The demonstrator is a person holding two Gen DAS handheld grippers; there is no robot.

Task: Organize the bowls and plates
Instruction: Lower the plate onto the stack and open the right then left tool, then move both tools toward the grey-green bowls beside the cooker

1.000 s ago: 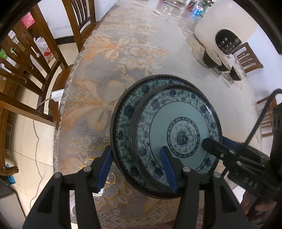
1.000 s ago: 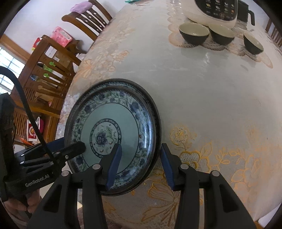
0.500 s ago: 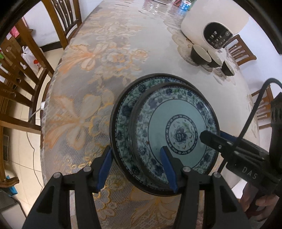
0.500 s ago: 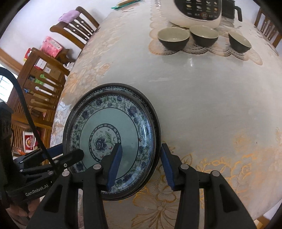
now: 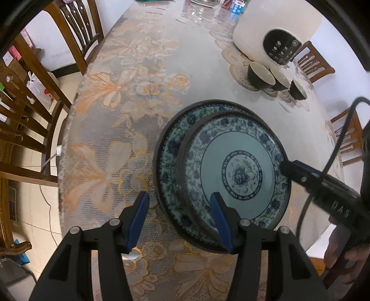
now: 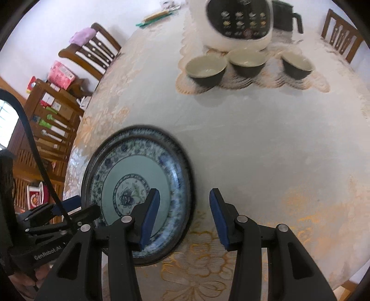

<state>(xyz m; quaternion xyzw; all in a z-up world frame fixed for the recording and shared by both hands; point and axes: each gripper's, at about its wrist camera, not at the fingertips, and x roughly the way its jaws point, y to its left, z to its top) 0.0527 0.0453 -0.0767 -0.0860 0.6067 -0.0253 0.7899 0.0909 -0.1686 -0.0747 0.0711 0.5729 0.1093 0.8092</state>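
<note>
Two blue-and-white floral plates lie stacked on the table (image 5: 138, 81). The smaller top plate (image 5: 240, 176) (image 6: 129, 183) sits off-centre on the larger lower plate (image 5: 168, 148) (image 6: 143, 133). My left gripper (image 5: 179, 194) (image 6: 85, 206) is open and straddles the stack's near-left rim, one pad over the top plate and one outside. My right gripper (image 6: 184, 192) (image 5: 289, 166) is open astride the opposite rim, with tablecloth showing beside its outer pad. Three dark bowls (image 5: 261, 74) (image 6: 205, 69) stand in a row further back.
A white rice cooker (image 5: 272, 34) (image 6: 238, 23) stands behind the bowls, with a black kettle (image 6: 286, 18) beside it. Wooden chairs (image 5: 76, 30) line the table's left edge, near a cluttered shelf (image 6: 50, 120). A person's hand (image 5: 342, 261) grips the right tool.
Both grippers drew back a little from the plates and rolled, with their jaws no wider or narrower. In the right wrist view the lower plate's far rim has come into sight.
</note>
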